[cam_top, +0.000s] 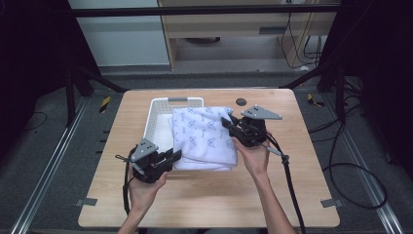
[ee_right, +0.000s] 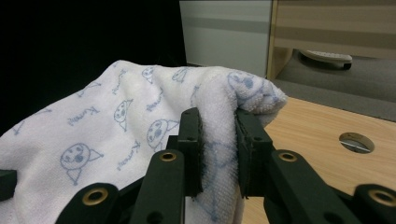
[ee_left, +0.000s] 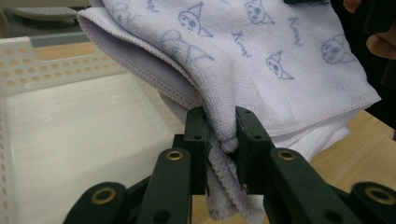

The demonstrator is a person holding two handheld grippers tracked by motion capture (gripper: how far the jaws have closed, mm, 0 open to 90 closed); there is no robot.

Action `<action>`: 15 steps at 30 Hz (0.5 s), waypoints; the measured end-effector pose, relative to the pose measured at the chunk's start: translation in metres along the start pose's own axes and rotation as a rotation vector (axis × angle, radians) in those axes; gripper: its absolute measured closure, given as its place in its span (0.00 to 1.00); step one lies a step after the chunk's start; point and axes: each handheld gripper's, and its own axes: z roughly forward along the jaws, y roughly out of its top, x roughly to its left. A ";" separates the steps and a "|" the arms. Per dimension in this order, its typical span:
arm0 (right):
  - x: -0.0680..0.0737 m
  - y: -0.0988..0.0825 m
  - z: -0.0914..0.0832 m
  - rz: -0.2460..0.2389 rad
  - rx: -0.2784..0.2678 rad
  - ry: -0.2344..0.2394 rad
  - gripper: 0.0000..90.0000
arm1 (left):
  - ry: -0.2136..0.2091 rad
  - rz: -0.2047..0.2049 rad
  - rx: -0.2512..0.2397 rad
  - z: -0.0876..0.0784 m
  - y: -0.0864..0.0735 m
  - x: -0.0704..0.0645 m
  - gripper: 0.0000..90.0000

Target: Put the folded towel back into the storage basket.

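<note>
A folded white towel point(cam_top: 204, 136) with a blue cartoon print hangs between both grippers, partly over a white perforated basket point(cam_top: 160, 109). My left gripper point(cam_top: 176, 156) is shut on the towel's near left edge; in the left gripper view the towel point(ee_left: 261, 60) bunches between the black jaws of the left gripper point(ee_left: 220, 140), with the basket point(ee_left: 56, 70) behind. My right gripper point(cam_top: 228, 124) is shut on the towel's far right edge. In the right gripper view the towel point(ee_right: 116, 116) folds over between the jaws of the right gripper point(ee_right: 218, 135).
The wooden table point(cam_top: 204, 195) has a round dark grommet hole point(cam_top: 240, 101) near its far edge, which appears as the hole point(ee_right: 356, 142) in the right gripper view. A black cable point(cam_top: 287, 170) trails from the right gripper toward the front edge. Dark frame legs stand beyond the table.
</note>
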 end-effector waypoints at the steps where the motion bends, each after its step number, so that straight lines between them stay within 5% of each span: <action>1: 0.001 0.001 0.002 -0.002 0.000 0.003 0.83 | 0.003 -0.005 -0.002 -0.001 0.000 0.002 0.84; 15: 0.017 0.015 0.032 -0.008 -0.008 0.036 0.83 | 0.055 -0.036 -0.026 -0.013 0.001 0.030 0.85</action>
